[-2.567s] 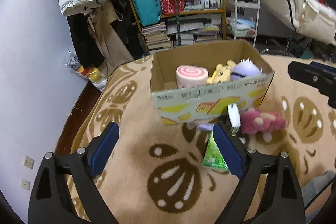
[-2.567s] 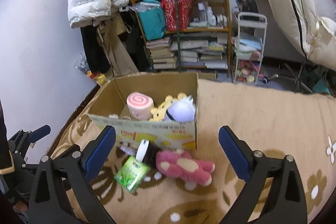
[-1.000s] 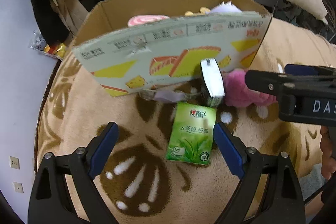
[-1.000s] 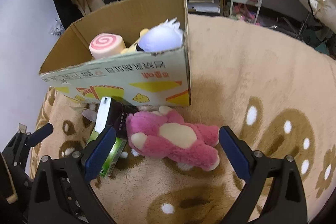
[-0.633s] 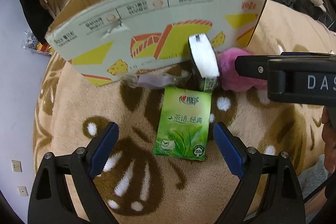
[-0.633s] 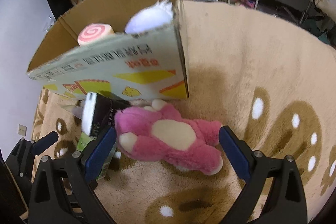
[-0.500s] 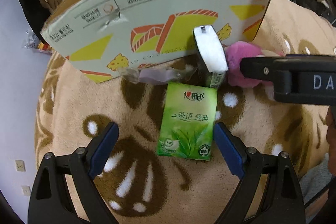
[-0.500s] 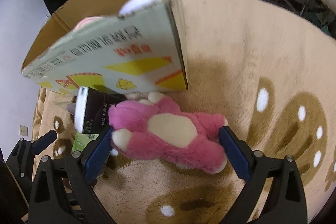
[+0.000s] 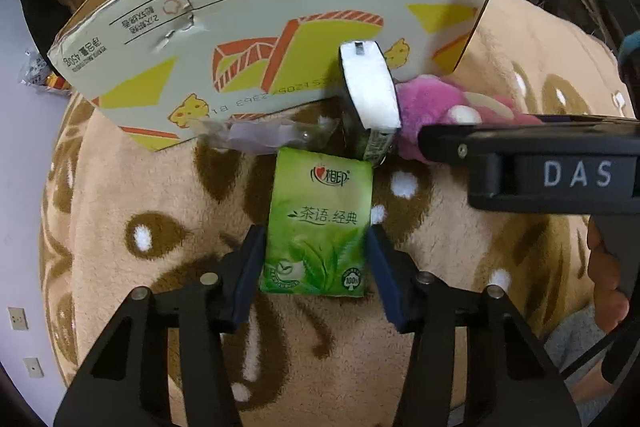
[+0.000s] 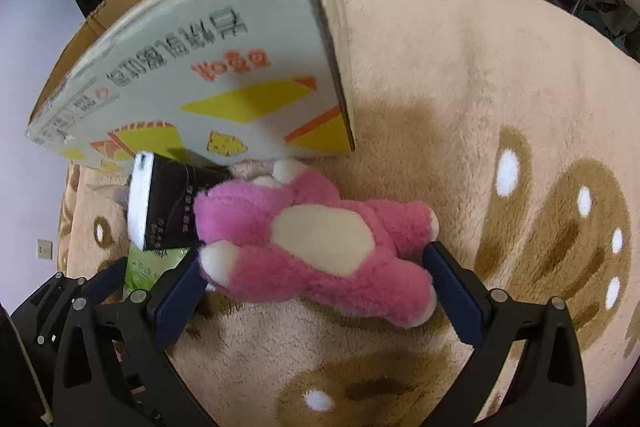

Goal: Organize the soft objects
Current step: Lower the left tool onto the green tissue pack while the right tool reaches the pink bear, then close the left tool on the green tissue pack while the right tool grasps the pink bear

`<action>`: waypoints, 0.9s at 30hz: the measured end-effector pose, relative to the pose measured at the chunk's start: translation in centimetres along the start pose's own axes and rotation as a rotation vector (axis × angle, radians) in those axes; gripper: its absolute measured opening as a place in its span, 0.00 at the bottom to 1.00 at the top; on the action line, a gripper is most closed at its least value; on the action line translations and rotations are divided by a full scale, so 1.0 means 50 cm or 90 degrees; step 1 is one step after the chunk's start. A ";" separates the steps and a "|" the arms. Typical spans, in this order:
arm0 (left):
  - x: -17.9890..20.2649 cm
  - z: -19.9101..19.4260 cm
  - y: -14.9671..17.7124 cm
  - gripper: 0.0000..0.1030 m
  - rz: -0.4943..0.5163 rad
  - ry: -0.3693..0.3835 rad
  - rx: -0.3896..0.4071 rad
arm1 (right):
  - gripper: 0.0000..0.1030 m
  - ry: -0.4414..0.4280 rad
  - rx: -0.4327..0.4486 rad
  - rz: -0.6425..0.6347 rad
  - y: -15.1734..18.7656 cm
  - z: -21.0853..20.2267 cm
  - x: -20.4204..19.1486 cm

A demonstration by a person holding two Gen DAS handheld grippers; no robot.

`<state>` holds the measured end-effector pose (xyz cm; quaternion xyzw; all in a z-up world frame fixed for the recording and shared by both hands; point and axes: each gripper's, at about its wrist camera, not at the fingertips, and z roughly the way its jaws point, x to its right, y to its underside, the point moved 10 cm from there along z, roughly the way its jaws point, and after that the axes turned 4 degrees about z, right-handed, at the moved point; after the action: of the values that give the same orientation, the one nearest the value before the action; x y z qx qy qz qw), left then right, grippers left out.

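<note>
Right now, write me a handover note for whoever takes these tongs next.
Left tongs: closing on the green tissue pack, which lies flat on the rug between the pads.
Right tongs: open, straddling the pink plush bear; no grip yet.
Cardboard box stands just behind both; a black-and-white carton leans against its front.
Done: nothing lifted.
Left: finish both grasps, put the pack and bear in the box.

Matte black plastic on both the left gripper [image 9: 316, 251] and right gripper [image 10: 316, 283], with navy blue pads [image 9: 249, 275] and silver screws at the pivots. White "DAS" lettering on one side, grey sleeve [image 9: 576, 343] peeking out near the edge.
</note>
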<state>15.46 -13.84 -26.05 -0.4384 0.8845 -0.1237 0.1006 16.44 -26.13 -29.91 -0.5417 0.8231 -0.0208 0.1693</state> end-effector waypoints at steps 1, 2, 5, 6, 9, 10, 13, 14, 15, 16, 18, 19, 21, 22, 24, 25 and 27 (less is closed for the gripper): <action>0.004 -0.001 0.001 0.49 0.001 -0.003 0.000 | 1.00 -0.009 -0.020 0.007 0.009 0.011 0.000; 0.007 -0.002 0.002 0.49 0.001 -0.004 -0.001 | 1.00 -0.011 -0.042 0.015 0.018 0.025 0.001; 0.012 -0.005 0.004 0.49 -0.009 0.000 -0.002 | 0.99 0.004 -0.044 0.013 0.023 0.037 0.007; 0.008 -0.006 0.003 0.49 -0.012 0.001 -0.003 | 0.95 0.006 -0.038 0.011 0.021 0.032 0.005; -0.019 -0.008 0.006 0.48 -0.024 -0.004 -0.003 | 0.94 0.008 -0.026 -0.001 0.018 0.025 -0.003; -0.024 -0.011 0.008 0.48 -0.029 -0.010 -0.003 | 0.94 0.006 -0.028 0.000 0.020 0.026 -0.004; -0.041 -0.022 0.020 0.48 -0.045 -0.020 -0.003 | 0.94 0.001 -0.031 0.006 0.027 0.026 -0.005; -0.045 -0.024 0.021 0.48 -0.049 -0.021 -0.003 | 0.94 0.001 -0.031 0.006 0.027 0.024 -0.004; -0.049 -0.027 0.022 0.48 -0.055 -0.022 -0.002 | 0.94 0.001 -0.032 0.004 0.027 0.023 -0.005; -0.053 -0.030 0.022 0.48 -0.062 -0.022 0.000 | 0.94 0.000 -0.032 0.003 0.021 0.017 0.001; -0.065 -0.029 0.032 0.48 -0.071 -0.022 0.002 | 0.95 0.004 -0.037 -0.001 0.018 0.018 0.003; -0.070 -0.030 0.034 0.48 -0.076 -0.024 0.003 | 0.95 0.005 -0.038 -0.001 0.016 0.017 0.005; -0.078 -0.031 0.036 0.48 -0.076 -0.026 0.001 | 0.96 0.006 -0.036 -0.001 0.006 0.023 -0.001; -0.079 -0.031 0.037 0.48 -0.075 -0.029 0.000 | 0.97 0.006 -0.037 -0.003 0.003 0.025 -0.003; -0.078 -0.028 0.037 0.48 -0.069 -0.034 -0.001 | 0.98 0.009 -0.037 -0.009 0.001 0.026 -0.005; -0.077 -0.027 0.036 0.48 -0.067 -0.036 -0.001 | 0.98 0.012 -0.036 -0.012 -0.005 0.031 -0.004; -0.071 -0.026 0.030 0.48 -0.065 -0.037 -0.001 | 0.99 0.019 -0.033 -0.020 -0.008 0.033 -0.006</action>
<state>16.06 -9.94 -25.04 -0.4866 0.8577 -0.1152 0.1196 17.41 -25.81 -31.30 -0.5587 0.8170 -0.0101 0.1423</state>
